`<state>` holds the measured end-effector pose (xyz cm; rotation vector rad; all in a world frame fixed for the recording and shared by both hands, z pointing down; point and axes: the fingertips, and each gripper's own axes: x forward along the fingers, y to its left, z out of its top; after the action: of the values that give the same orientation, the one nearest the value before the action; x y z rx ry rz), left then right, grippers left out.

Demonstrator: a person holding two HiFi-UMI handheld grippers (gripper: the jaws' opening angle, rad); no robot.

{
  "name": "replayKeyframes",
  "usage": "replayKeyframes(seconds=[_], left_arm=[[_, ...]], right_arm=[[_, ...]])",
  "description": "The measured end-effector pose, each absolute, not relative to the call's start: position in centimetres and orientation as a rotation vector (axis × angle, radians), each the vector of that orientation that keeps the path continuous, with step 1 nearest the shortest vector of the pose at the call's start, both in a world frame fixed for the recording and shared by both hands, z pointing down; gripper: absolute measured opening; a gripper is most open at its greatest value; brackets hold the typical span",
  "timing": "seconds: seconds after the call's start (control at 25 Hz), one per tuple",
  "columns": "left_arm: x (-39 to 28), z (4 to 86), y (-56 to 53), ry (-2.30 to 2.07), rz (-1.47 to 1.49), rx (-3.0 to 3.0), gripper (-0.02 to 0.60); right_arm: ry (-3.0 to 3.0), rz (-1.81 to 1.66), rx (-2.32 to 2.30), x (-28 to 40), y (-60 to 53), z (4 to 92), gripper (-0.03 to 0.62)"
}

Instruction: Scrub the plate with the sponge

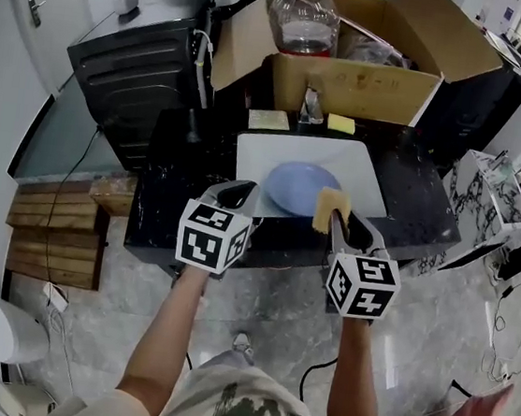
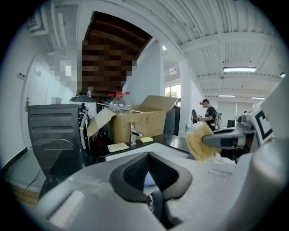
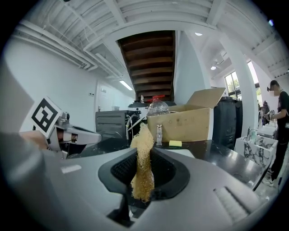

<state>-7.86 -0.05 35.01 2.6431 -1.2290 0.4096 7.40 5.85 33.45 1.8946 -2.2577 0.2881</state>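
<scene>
The person stood at the dark worktop point(image 1: 404, 187) with a gripper in each hand, both held out over the near edge of the white sink point(image 1: 258, 150). The right gripper point(image 1: 339, 223) had its jaws pinching the sponge point(image 1: 330, 207), a ragged tan piece that stood upright between the pads with its top poking out above them. From above, the sponge sat over the near right edge of the blue plate point(image 1: 296, 186); whether it touched the plate I could not tell. The plate itself lay in the sink, towards the front.

The left gripper point(image 1: 239, 191) was just to the left, at the near left corner of the sink, close beside the plate's rim. Its jaws were pressed together with nothing caught between them.

At the back of the sink stood a metal tap point(image 1: 311, 107), with a small yellow sponge point(image 1: 341, 124) to its right and a pale yellow cloth point(image 1: 268, 120) to its left, both on the worktop. Behind them sat an open cardboard box point(image 1: 355, 87) with a clear plastic bottle point(image 1: 304, 19) in it. A black appliance point(image 1: 136, 69) stood off to the left.
</scene>
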Motion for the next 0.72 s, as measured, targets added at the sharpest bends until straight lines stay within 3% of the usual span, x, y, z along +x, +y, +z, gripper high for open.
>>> replayKeyframes(seconds=[0.72], left_arm=[[-8.5,36.8,-8.2,-1.174,0.428,2.642,0.0]], right_arm=[[-2.214,0.31,1.883,6.2,-2.9,34.3,0.071]])
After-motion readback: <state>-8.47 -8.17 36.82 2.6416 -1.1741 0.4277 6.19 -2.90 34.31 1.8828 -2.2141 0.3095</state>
